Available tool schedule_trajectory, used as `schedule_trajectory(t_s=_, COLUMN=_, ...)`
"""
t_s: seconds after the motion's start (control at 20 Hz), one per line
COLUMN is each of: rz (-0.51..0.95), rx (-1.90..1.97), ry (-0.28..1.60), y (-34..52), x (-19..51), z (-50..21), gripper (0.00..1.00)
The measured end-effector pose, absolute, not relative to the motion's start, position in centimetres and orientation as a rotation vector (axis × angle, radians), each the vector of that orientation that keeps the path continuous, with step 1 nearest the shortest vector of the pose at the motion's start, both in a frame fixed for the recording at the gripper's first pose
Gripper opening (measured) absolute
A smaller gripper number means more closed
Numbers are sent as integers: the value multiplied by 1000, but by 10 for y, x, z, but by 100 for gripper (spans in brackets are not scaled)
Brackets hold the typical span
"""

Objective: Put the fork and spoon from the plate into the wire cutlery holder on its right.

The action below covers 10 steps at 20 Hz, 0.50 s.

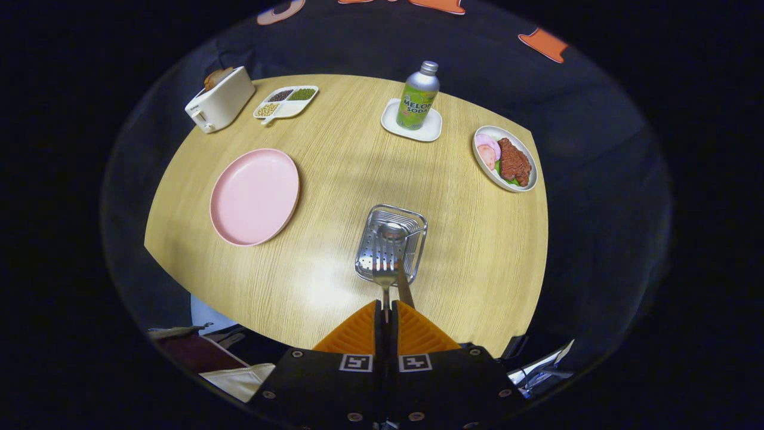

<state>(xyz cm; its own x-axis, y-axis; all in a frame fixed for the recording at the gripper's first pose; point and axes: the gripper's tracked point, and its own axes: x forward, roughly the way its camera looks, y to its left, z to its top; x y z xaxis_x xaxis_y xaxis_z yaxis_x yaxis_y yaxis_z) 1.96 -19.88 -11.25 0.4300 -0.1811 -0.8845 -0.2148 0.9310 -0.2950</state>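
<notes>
My gripper (387, 313) is shut on the handle of a steel fork (385, 272). Its tines point forward, over the near rim of the wire cutlery holder (418, 230). The holder stands on the wooden table just ahead of the fingers. A steel spoon (393, 232) has its bowl inside the holder, and its handle slants out toward my right finger. The pink plate (255, 196) lies to the left of the holder with nothing on it.
At the table's far side are a white toaster (219, 100), a divided tray of beans (285, 101) and a soda bottle (418, 95) on a white coaster. A plate of meat (505, 158) is at the far right. Bags lie below the table's near edge.
</notes>
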Motion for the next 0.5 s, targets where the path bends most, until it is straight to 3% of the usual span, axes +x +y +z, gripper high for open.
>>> schedule_trajectory(t_s=0.5, rz=100, rx=-573, ry=1321, y=-211, x=61, z=-144, gripper=2)
